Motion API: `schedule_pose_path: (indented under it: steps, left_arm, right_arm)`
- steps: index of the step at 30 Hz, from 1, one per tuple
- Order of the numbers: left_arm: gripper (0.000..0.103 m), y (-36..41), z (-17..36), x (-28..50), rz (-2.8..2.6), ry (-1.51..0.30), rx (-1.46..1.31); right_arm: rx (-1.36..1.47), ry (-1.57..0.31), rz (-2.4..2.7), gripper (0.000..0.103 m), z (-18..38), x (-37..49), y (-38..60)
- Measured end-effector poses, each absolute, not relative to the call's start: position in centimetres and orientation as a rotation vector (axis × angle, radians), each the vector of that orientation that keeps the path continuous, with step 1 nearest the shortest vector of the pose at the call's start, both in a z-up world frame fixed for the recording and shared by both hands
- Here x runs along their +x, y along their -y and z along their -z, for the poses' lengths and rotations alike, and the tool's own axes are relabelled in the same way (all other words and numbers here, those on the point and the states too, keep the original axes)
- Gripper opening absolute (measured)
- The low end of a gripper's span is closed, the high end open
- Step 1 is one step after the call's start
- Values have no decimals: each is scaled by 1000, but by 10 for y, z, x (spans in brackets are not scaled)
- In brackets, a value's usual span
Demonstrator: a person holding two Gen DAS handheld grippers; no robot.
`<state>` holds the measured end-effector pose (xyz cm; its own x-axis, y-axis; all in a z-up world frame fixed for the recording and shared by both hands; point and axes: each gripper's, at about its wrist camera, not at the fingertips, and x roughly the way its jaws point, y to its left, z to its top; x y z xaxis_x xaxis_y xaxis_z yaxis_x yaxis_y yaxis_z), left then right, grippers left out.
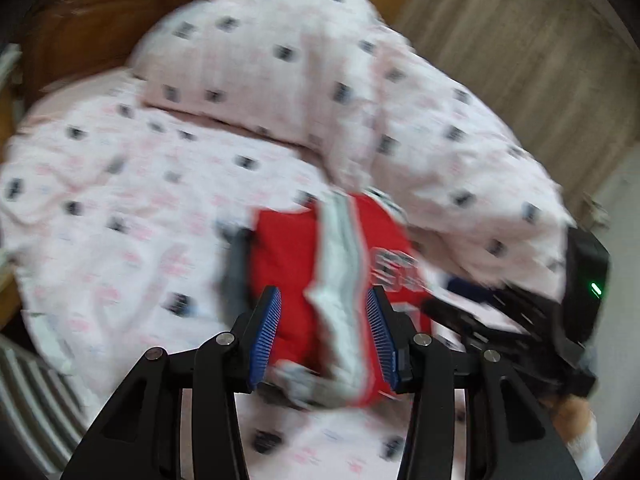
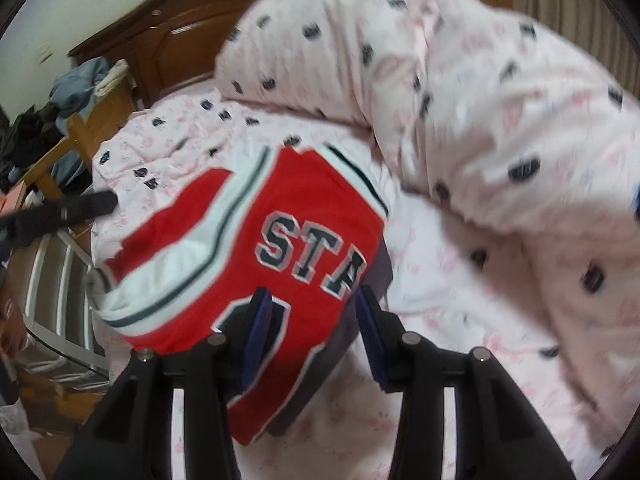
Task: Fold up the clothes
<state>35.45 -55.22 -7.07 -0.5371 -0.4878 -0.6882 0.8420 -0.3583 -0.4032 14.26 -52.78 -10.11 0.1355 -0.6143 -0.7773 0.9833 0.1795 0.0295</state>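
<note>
On the pink patterned bed sheet lies the folded red jersey, right under your 2 grippers. Your left gripper stands part open, its blue pads either side of the white trim without pressing. Your right gripper is likewise part open over the jersey's lettered near corner, gripping nothing.

Bare sheet lies free at centre right and along the bottom of the right view. The heaped duvet blocks the upper right; the headboard closes the upper left.
</note>
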Motion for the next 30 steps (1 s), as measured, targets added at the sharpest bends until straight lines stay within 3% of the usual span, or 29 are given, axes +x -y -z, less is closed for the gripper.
schedule_pose_path:
  steps: [9,15,21,30]
  left_arm:
    - [40,558,122,334,1901,-972,835]
    - [40,567,142,337,1861,-995,886]
    - [40,567,142,340,1884,-1018,864]
    - [40,556,102,356,1909,-918,721]
  right_arm:
    - [614,-709,1262,44,89,147,564]
    - [695,-780,1242,44,120,146,612]
    - [677,-887,1287,44,146,147,622]
    - [603,-742,1253,44,96,144,575]
